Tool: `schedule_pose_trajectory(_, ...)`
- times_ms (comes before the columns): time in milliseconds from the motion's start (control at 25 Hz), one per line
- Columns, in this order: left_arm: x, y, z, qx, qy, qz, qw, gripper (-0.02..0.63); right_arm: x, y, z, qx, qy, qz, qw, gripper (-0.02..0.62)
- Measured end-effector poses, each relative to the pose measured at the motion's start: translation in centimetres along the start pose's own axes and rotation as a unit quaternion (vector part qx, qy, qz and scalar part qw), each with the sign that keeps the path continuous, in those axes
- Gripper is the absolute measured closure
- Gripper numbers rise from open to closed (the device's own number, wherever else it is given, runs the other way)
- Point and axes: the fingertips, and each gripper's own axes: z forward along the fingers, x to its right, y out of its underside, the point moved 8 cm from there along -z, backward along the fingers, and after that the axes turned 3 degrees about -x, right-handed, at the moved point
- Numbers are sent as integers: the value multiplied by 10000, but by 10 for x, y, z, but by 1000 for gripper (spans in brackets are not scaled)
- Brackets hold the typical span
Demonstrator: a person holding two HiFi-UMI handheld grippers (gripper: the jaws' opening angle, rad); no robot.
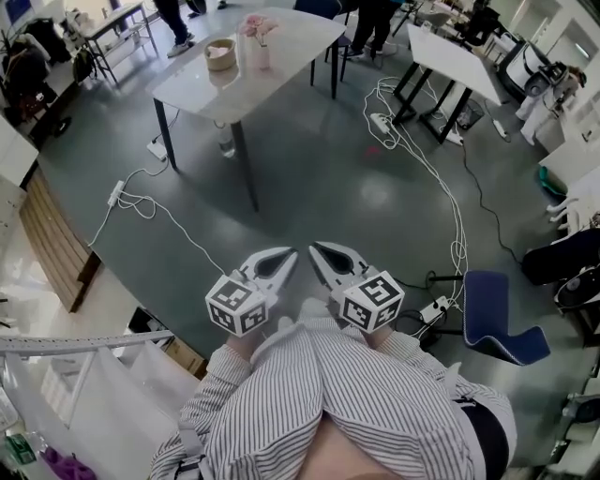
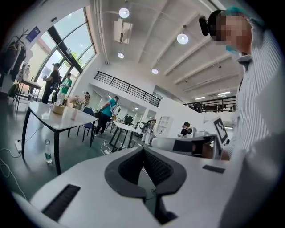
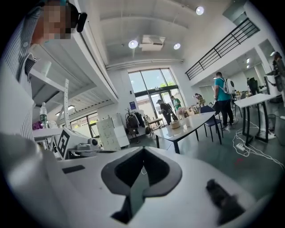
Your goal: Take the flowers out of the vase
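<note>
Hovering side by side, the left gripper [image 1: 284,255] and right gripper [image 1: 321,250] have jaws clenched, empty. Flowers [image 1: 255,24] sit in the vase [image 1: 260,54] on the far desk [image 1: 291,52].

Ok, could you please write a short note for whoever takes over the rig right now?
Left gripper: shut, empty, held close to the body. Right gripper: shut, empty, beside it.
Pink flowers stand in the pale vase on the light grey rectangular table, across the floor, next to a round beige bowl.
Done: nothing. Left: walk over, take the flowers out.
</note>
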Motion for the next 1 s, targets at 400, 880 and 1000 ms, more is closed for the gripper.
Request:
schedule_pose_trajectory(400, -61, -21, 18, -80, -458, -170, 9988, 594, 15, -4, 55, 123, -274, 201, 9993, 580)
schedule_pose_trajectory(880, -174, -86, 122, 37, -693, -399, 9968, 594, 141, -84, 157, 79, -408, 60, 9991, 580)
schedule_pose_trajectory(1000, -199, -104, 160, 121, -815, -358, 9960, 594, 181, -104, 177, 50, -463, -24, 9989, 580)
